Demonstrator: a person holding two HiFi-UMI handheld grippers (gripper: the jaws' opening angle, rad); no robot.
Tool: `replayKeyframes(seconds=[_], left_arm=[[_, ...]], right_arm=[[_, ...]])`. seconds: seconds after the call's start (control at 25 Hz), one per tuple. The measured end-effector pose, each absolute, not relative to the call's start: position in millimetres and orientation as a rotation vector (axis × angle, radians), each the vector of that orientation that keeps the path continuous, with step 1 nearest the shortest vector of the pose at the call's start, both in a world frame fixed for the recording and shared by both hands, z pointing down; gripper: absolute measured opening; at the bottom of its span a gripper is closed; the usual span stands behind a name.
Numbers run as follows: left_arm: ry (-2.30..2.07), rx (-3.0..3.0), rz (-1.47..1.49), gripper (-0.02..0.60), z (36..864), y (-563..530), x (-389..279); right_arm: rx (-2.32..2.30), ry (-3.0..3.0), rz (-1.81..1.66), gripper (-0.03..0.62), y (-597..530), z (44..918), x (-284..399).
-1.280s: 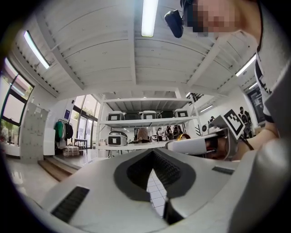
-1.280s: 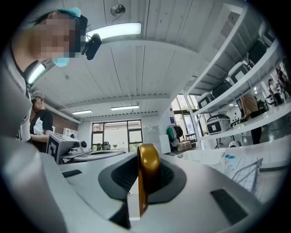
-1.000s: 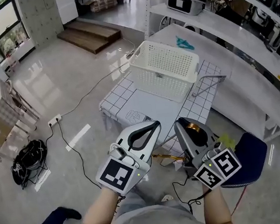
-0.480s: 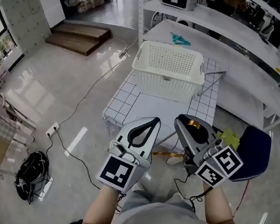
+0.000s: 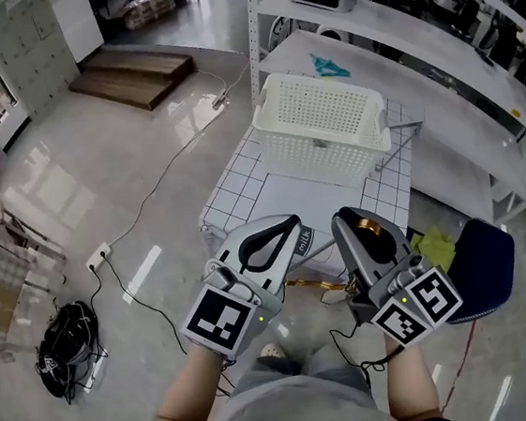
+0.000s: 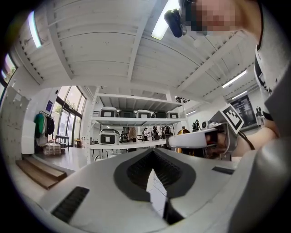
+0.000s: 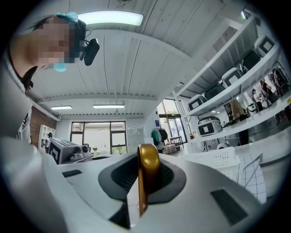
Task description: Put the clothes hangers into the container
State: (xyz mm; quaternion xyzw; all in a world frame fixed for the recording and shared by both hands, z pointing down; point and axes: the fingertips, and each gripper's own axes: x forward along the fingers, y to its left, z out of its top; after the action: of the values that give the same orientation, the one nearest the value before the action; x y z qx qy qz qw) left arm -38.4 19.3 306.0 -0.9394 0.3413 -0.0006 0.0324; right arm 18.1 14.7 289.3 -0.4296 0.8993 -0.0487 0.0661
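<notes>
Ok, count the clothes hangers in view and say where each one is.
2. A gold metal hanger is clamped in the right gripper; a grey wire hanger lies on the checked table beside the white plastic basket. Others may be hidden.

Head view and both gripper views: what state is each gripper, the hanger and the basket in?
left gripper: shut, nothing between its jaws.
right gripper: shut on the gold hanger.
gold hanger: held, hook upright between the right gripper's jaws, not yet in the basket.
white basket: upright on the checked table, open-topped, looks empty.
</notes>
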Motion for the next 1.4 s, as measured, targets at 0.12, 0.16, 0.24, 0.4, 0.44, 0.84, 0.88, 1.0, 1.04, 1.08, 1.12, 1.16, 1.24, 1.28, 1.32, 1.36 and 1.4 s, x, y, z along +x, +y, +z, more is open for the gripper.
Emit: replayKeyframes(seconds=[0.12,0.16,0.24,0.4,0.44,0.84,0.88,1.0,1.04,1.08,1.12,1.16,1.24,1.28,1.32,1.36,1.4], left_arm=[[1.032,-2.905,0.011,0.014,308,17,-40],[1.029,-2.908,0.015,0.014,308,16,-40],[1.026,-2.913,0.021,0.014,308,13,-41],[1.023,-2.922,0.025,0.014,308,8,-38],[1.024,-2.923,0.022,0.014,308,6,-37],[1.044,-2.918,0.024,0.014,304,-32,-26],[1.046,-2.918,0.022,0.014,304,-36,-25],[1.055,-2.914,0.019,0.014,305,-48,-23],[1.059,-2.912,0.019,0.014,305,-52,-22],[1.065,-2.91,0.019,0.014,306,-56,-21],[1.071,-2.908,0.018,0.014,306,-60,-21],[1.077,-2.905,0.017,0.014,307,-64,-20],[1.091,-2.899,0.016,0.014,307,-72,-19],[1.099,-2.897,0.017,0.014,306,-76,-19],[1.108,-2.896,0.019,0.014,306,-81,-18],[1.118,-2.893,0.022,0.014,305,-85,-18],[1.129,-2.889,0.024,0.014,304,-89,-18]], right_arm=[[-1.32,2.706,-0.142,0.054,13,289,17],[-1.324,2.706,-0.14,0.054,13,289,17],[-1.329,2.706,-0.135,0.054,11,287,17],[-1.337,2.702,-0.133,0.054,5,284,21],[-1.335,2.701,-0.134,0.054,3,283,22],[-1.291,2.697,-0.133,0.054,-32,274,32],[-1.286,2.696,-0.133,0.054,-36,273,33],[-1.267,2.696,-0.131,0.054,-49,270,35],[-1.258,2.696,-0.133,0.054,-53,270,36],[-1.248,2.695,-0.137,0.054,-57,269,37],[-1.237,2.695,-0.14,0.054,-61,269,37],[-1.226,2.696,-0.14,0.054,-65,268,38],[-1.206,2.7,-0.132,0.054,-73,265,39],[-1.194,2.702,-0.127,0.054,-77,262,39],[-1.18,2.704,-0.123,0.054,-80,259,40],[-1.164,2.704,-0.119,0.054,-84,256,40],[-1.147,2.705,-0.115,0.054,-88,252,40]])
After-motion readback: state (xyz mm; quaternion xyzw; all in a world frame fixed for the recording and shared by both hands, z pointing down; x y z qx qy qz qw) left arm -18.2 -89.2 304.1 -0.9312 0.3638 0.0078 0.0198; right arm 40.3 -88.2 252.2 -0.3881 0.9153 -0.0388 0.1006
